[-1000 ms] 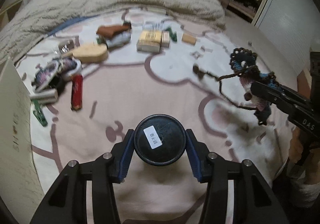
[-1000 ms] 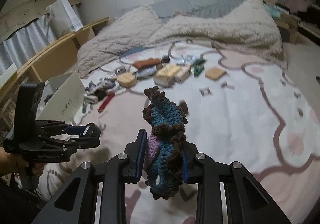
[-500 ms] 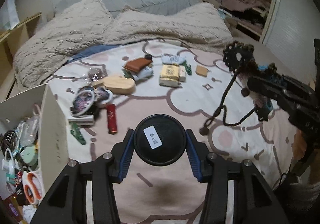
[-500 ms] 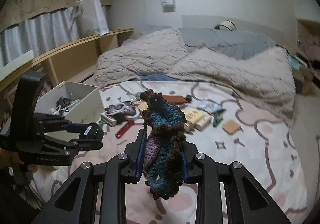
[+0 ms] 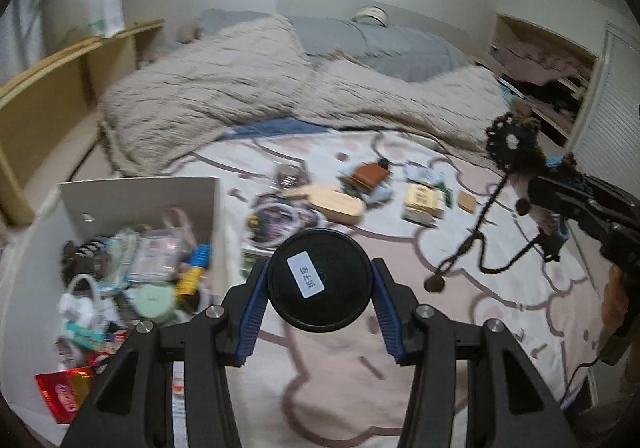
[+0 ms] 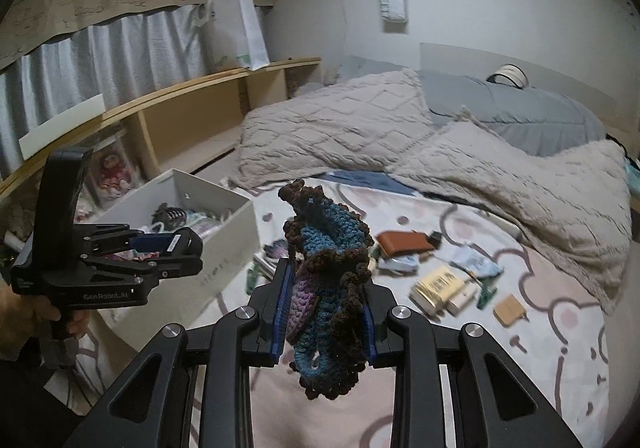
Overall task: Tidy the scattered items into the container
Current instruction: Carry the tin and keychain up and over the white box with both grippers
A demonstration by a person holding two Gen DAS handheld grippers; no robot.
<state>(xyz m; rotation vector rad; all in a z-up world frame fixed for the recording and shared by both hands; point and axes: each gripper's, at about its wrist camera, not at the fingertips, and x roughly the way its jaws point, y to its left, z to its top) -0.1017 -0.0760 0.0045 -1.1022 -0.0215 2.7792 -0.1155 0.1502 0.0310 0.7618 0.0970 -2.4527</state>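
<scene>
My left gripper (image 5: 319, 284) is shut on a round black tin (image 5: 319, 280) with a white label, held in the air just right of the white box (image 5: 140, 194). My right gripper (image 6: 325, 312) is shut on a crocheted blue, brown and purple pouch (image 6: 326, 280); its cords hang down in the left wrist view (image 5: 486, 216). The left gripper shows in the right wrist view (image 6: 182, 244), next to the box (image 6: 224, 232). Scattered items lie on the bed: a wooden case (image 5: 338, 202), a brown wallet (image 6: 404, 242), a cream packet (image 6: 436, 286).
The white box holds several small items (image 5: 120, 280). A beige quilt (image 6: 480, 168) and grey pillow (image 6: 520, 112) lie at the bed's far side. A wooden shelf (image 6: 180, 112) with a white bag runs along the left wall. A small wooden tile (image 6: 508, 310) lies on the bed.
Both grippers have risen and swung left toward the white box, each still holding its item. The box's inside has come into the left wrist view.
</scene>
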